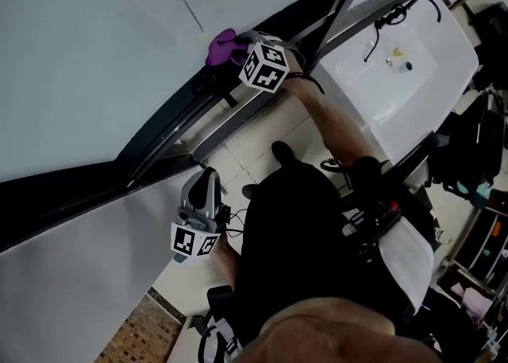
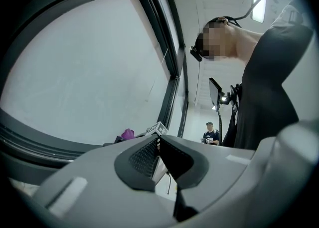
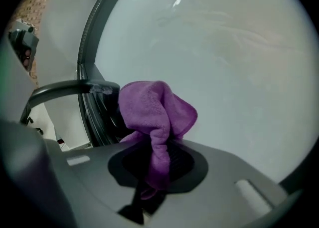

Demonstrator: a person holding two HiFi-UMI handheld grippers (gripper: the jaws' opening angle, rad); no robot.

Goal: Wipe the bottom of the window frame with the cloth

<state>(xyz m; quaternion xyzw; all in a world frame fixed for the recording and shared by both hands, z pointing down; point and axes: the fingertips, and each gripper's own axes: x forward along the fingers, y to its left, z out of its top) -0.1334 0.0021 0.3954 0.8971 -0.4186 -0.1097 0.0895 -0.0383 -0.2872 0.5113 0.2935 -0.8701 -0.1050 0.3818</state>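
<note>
Head view, right gripper [image 1: 236,50]: I see it far out at the window frame [image 1: 178,115], its tip at the frame's bottom edge.
Head view, cloth [image 1: 221,45]: purple, bunched at that tip, just beside the glass [image 1: 87,52].
Head view, left gripper [image 1: 209,180]: near the person [image 1: 302,226], well apart from the cloth, pointing toward the window frame.
Left gripper view, jaws: pressed together, with nothing between them. I make out the cloth [image 2: 128,133] far ahead, low on the window frame [image 2: 45,142].
Right gripper view, jaws: clamped on the cloth [image 3: 158,114], which bulges up past them.
Right gripper view, window frame [image 3: 88,97]: dark, left of the cloth. I cannot tell whether they touch.
</note>
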